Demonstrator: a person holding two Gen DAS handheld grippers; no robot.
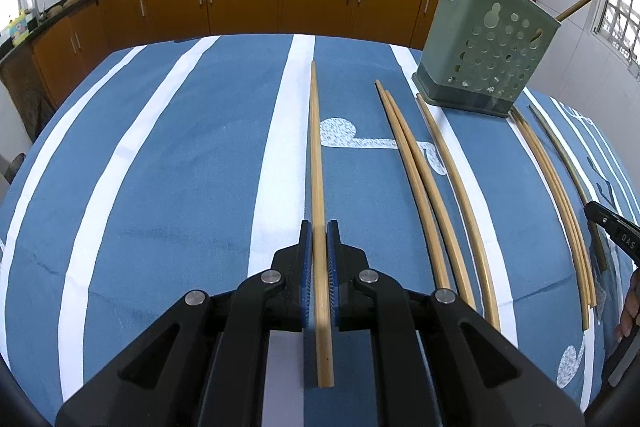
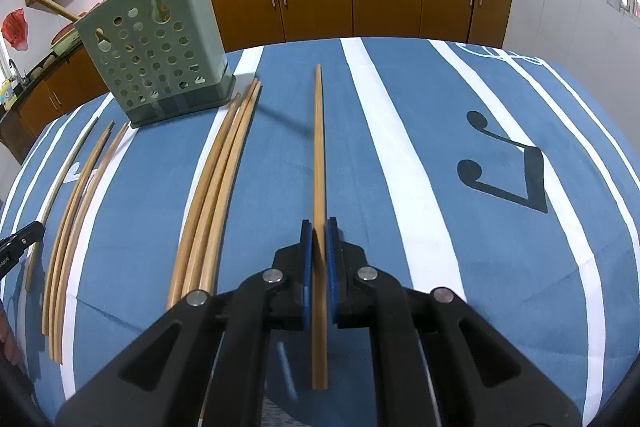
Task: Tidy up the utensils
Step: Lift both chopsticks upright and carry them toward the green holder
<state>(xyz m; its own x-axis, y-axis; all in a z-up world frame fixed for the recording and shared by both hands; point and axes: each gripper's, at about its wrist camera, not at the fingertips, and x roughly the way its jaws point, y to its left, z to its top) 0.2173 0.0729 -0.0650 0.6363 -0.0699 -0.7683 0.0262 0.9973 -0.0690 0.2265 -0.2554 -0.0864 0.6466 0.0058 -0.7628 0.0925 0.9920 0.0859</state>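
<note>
Both grippers clamped, one chopstick each: left gripper point(image 1: 319, 227) on its chopstick point(image 1: 317, 147), right gripper point(image 2: 319, 225) on its chopstick point(image 2: 318, 147), long axes running up-frame. We see the green holder point(image 1: 486, 43) upper right in the left view and upper left in the right view, about equally near both. Loose chopsticks point(image 2: 208, 195) lie on the worktop point(image 1: 180, 167).

right gripper point(image 2: 319, 227) clamping chopstick point(image 2: 318, 147), green holder point(image 2: 160, 59)
</note>
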